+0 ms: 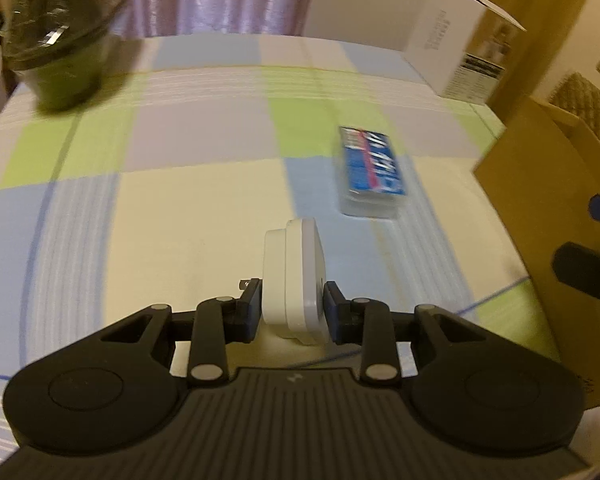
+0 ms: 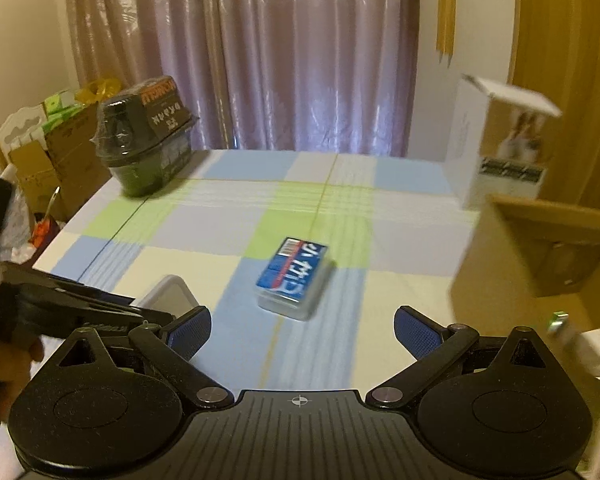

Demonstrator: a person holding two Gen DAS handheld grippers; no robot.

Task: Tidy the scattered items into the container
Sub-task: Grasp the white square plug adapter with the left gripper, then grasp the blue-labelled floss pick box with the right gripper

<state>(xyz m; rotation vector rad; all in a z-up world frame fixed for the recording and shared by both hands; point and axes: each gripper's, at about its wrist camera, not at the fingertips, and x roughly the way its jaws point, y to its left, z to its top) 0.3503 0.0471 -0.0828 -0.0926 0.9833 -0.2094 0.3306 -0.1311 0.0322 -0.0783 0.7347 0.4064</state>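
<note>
My left gripper [image 1: 291, 304] is shut on a white plug adapter [image 1: 294, 276] and holds it above the checked table. The adapter also shows at the lower left of the right wrist view [image 2: 172, 294], beside the left gripper's body. A blue-labelled clear pack [image 1: 370, 172] lies on the table ahead and to the right; in the right wrist view it [image 2: 294, 276] lies just ahead of my right gripper [image 2: 302, 334], which is open and empty. A brown cardboard box [image 1: 556, 264] stands at the right edge, also in the right wrist view [image 2: 540, 248].
A dark wrapped cup-shaped container [image 2: 148, 140] stands at the table's far left corner, also in the left wrist view [image 1: 60, 48]. A white carton [image 2: 496, 148] stands at the far right. Cardboard boxes [image 2: 48, 160] sit beyond the left edge. A curtain hangs behind.
</note>
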